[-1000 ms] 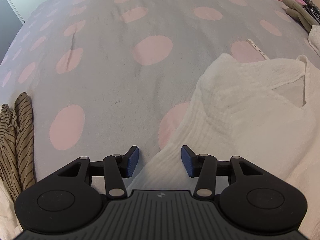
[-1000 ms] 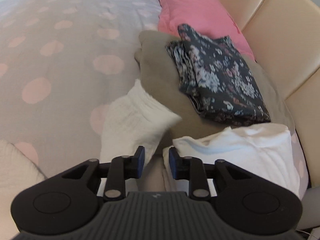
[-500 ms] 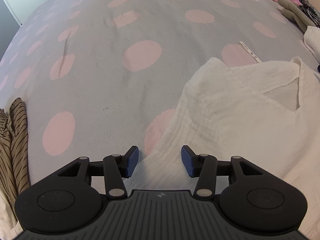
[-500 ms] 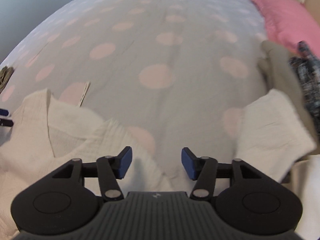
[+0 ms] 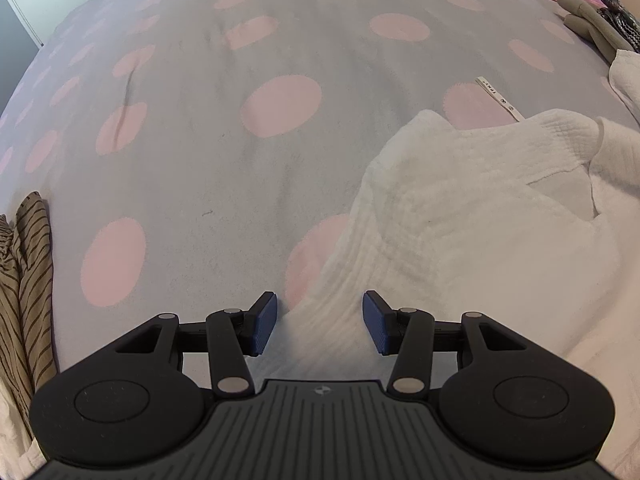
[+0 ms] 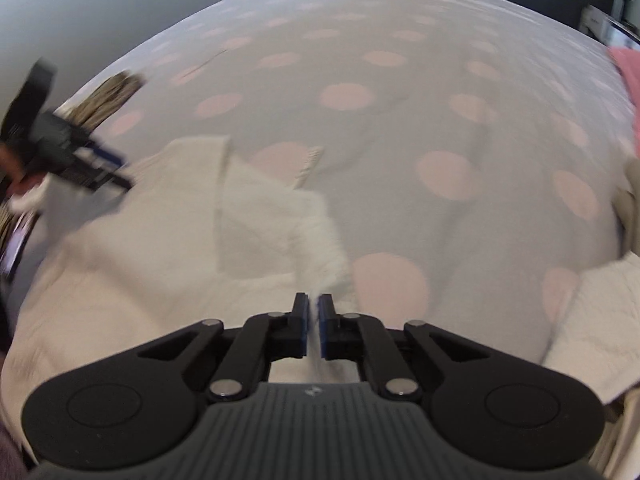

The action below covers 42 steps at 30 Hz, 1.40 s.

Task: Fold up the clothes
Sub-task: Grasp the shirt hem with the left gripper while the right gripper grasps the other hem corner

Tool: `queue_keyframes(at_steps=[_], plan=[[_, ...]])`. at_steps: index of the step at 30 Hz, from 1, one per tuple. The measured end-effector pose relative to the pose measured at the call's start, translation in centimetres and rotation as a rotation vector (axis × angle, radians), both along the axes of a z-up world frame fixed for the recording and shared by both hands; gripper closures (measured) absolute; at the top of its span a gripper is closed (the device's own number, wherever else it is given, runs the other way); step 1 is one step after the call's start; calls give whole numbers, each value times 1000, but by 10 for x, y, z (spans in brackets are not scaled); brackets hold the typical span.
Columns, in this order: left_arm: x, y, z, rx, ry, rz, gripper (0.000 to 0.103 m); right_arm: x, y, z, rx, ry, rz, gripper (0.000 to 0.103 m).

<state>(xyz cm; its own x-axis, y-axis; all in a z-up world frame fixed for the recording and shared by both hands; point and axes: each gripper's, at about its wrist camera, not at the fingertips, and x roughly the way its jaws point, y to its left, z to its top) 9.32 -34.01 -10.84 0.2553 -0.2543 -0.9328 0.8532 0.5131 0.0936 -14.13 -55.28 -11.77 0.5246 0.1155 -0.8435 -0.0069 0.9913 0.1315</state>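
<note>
Two claws work one white garment (image 5: 460, 224) on the bed (image 5: 208, 152). My right claw (image 6: 314, 314) is clenched on a pinch of its edge, cloth between the pads. My left claw (image 5: 320, 322) hangs released, with the garment's nearer edge lying between its spread fingers. Beyond lies a striped garment (image 5: 28, 272).

Both wrist views low, sharing white garment (image 5: 460, 216)

R gripper (image 6: 314, 312) pinching white garment (image 6: 160, 248)
</note>
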Motion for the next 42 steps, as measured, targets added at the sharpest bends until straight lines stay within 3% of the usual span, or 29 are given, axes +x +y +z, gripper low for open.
queue_keyframes(at_steps=[7,10,12,18,22,24,28,29,31,33,36,41,42], plan=[[-2,0,2,-3,-7,-7,58,-1,56,-37,-59,149,226,96],[-2,1,3,0,-8,-5,58,-5,62,-37,-90,161,276,89],[-1,1,3,2,-9,-2,58,-8,58,-25,-79,132,286,70],[-1,2,9,-17,-14,0,58,-8,23,17,-64,-4,156,67],[1,5,10,-37,-16,2,53,1,-6,4,-75,22,19,67],[2,7,7,-27,-10,-7,49,4,-10,-10,-92,60,15,66],[4,10,-5,25,-42,-28,46,3,-8,-33,-133,125,53,67],[4,11,-6,25,-53,-30,41,2,-7,-36,-138,134,65,70],[4,12,-6,11,-56,-30,41,0,-7,-35,-142,134,74,86],[0,9,-8,-10,-49,-48,41,-1,-10,-32,-148,122,61,92],[-9,3,-9,-42,-41,-88,54,-2,-15,-26,-164,104,29,97],[-12,0,-5,-66,-38,-68,100,-3,-22,-17,-190,74,-32,101],[-12,-1,-4,-71,-37,-64,101,-4,-23,-15,-194,70,-44,101]])
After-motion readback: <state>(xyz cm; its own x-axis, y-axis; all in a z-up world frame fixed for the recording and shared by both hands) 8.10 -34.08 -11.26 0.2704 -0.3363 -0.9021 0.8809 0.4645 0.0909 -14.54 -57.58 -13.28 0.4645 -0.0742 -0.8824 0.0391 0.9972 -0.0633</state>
